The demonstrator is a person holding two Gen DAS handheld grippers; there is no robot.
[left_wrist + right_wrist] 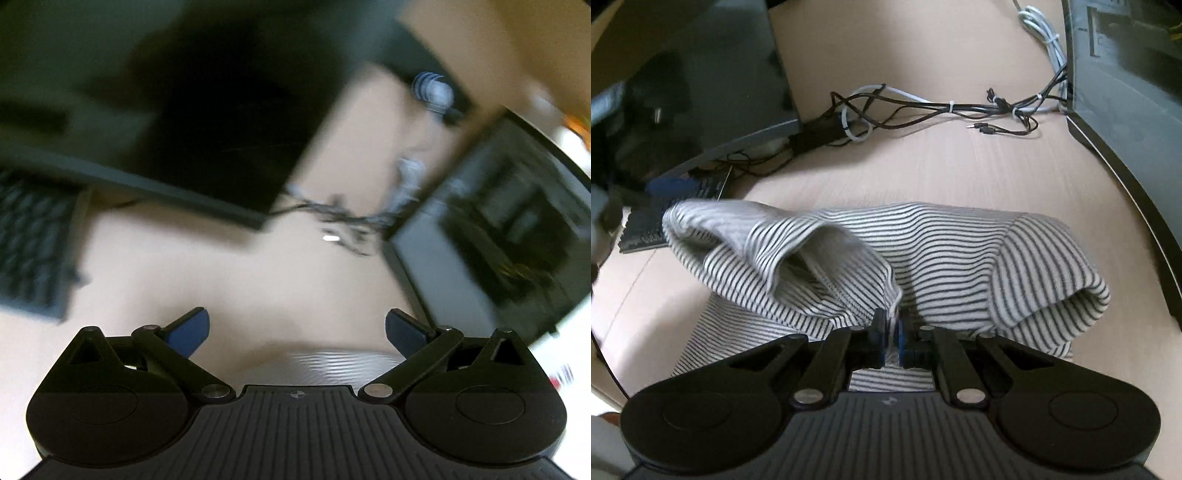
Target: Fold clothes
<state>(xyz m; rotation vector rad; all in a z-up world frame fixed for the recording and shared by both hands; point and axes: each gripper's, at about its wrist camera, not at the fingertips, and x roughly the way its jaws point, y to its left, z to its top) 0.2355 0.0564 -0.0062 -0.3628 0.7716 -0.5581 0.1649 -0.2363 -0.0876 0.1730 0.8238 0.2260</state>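
Right wrist view, right hand-held gripper (893, 334) pinching striped garment (945, 251)

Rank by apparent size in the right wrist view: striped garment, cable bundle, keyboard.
1. striped garment, though nearest the camera
2. cable bundle
3. keyboard, partly hidden, so true size unsure

right gripper is clamped on the garment.

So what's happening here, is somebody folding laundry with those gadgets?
Yes. A person holds a two-finger tool in each hand. The right tool is pinched shut on an edge of a striped garment, which lies bunched on a light wooden desk among cables and monitors. The left tool is open and holds nothing; its view is blurred, showing a keyboard and just a bit of striped cloth below it. The fold looks unfinished.
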